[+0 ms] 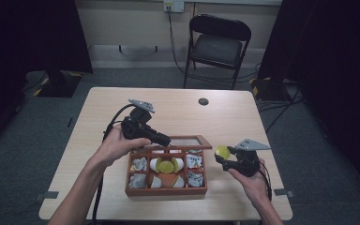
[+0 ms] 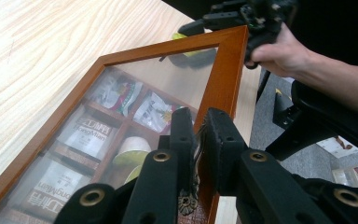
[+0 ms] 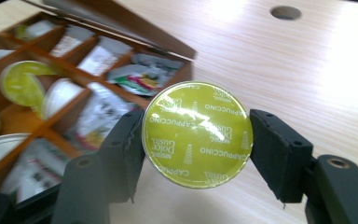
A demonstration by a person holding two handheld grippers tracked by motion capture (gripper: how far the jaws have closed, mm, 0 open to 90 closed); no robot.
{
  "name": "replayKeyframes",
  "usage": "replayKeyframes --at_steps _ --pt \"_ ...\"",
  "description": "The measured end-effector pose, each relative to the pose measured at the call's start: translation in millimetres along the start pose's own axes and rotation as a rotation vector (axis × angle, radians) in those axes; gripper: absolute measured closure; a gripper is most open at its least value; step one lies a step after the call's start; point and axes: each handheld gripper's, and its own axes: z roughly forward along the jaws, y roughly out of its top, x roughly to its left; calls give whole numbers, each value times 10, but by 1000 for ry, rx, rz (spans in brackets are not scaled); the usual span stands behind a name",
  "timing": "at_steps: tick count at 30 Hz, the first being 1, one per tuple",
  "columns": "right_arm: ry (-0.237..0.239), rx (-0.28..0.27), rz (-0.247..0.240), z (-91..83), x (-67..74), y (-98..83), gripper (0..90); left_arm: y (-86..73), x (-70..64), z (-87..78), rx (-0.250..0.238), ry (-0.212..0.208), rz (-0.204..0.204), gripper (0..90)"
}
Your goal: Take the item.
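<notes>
The right gripper (image 1: 226,158), clamped on a round yellow-green foil-topped coffee capsule (image 3: 196,134), sits just right of the compartmented wooden box (image 1: 166,191), whose glass-paned lid (image 2: 226,70) the closed left gripper (image 2: 199,135) pinches open.

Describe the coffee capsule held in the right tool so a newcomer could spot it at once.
Start at the brown wooden compartment box near the front edge of the light wooden table; its glass-paned lid is held up by the left tool. Just right of the box, the right tool grips a round coffee capsule with a shiny yellow-green foil top. Unlike the capsules resting in the box, it is outside it, between the jaws.
</notes>
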Motion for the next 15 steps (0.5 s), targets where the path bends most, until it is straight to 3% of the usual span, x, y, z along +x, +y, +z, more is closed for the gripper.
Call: replayKeyframes --at_steps 9,15 --pt "-56 29 62 170 -317 -36 380 1 3 0 3 -2 0 814" --pt "-78 79 48 271 -376 -118 379 -2 1 12 8 -8 4 815"
